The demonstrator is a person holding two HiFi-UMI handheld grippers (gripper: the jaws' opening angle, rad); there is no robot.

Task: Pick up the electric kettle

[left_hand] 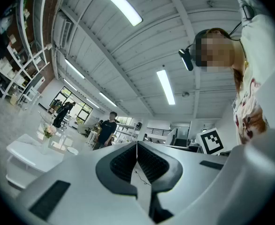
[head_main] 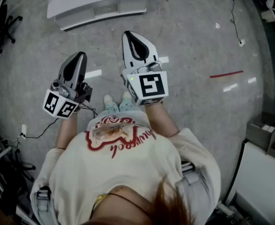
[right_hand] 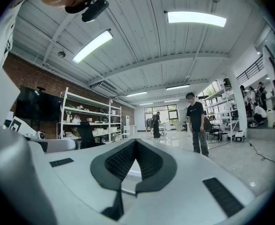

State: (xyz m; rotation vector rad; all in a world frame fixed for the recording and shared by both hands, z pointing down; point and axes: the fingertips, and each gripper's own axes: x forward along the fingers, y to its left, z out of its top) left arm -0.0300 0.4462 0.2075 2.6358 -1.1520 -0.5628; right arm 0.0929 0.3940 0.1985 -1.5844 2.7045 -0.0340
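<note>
No kettle in any view; whereabouts unknown, poss. near white table [head_main: 81,6] ahead. L gripper [head_main: 79,56] clenched, empty, tipped up slightly. R gripper [head_main: 130,34] clenched, empty, level. Prob. rigid, smooth-sided, heavy if filled: best clamped on handle near top, kept upright.

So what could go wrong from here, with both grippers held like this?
Both jaws are together: the left gripper and right gripper must open before any grasp. No kettle shows in any view, so an approach now would be blind. A cable lies on the floor at the person's left, perhaps a trip hazard.
</note>
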